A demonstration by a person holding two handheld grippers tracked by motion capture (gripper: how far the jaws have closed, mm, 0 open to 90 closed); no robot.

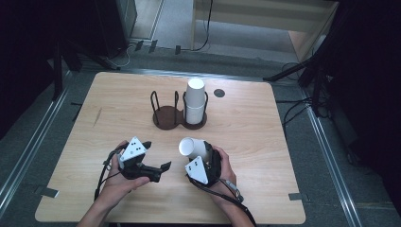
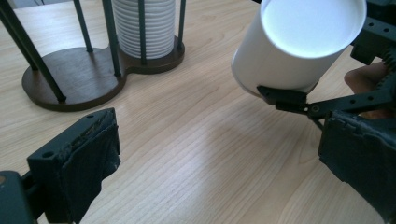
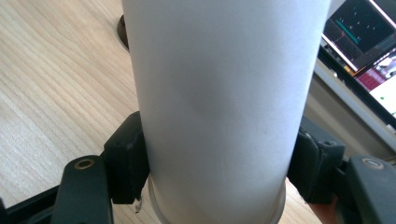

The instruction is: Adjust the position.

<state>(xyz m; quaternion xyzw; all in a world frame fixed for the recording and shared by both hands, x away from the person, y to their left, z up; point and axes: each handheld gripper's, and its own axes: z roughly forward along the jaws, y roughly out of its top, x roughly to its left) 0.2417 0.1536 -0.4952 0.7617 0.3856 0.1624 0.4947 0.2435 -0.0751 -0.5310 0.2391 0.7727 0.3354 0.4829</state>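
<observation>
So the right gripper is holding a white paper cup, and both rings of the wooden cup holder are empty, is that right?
Not quite. The right gripper does hold a white paper cup, jaws clamped on its sides, but only the left ring of the wooden cup holder is empty. The right ring holds a stack of white cups, as the high view shows; the left gripper view shows its stacked rims.

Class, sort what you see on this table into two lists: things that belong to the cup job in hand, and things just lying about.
In the job:
- white paper cup, clamped in the right hand-held gripper
- stack of paper cups
- dark two-slot cup holder
- left hand-held gripper, open

Lying about:
- dark round disc set in the table
- tape marks at the table's edge
</observation>
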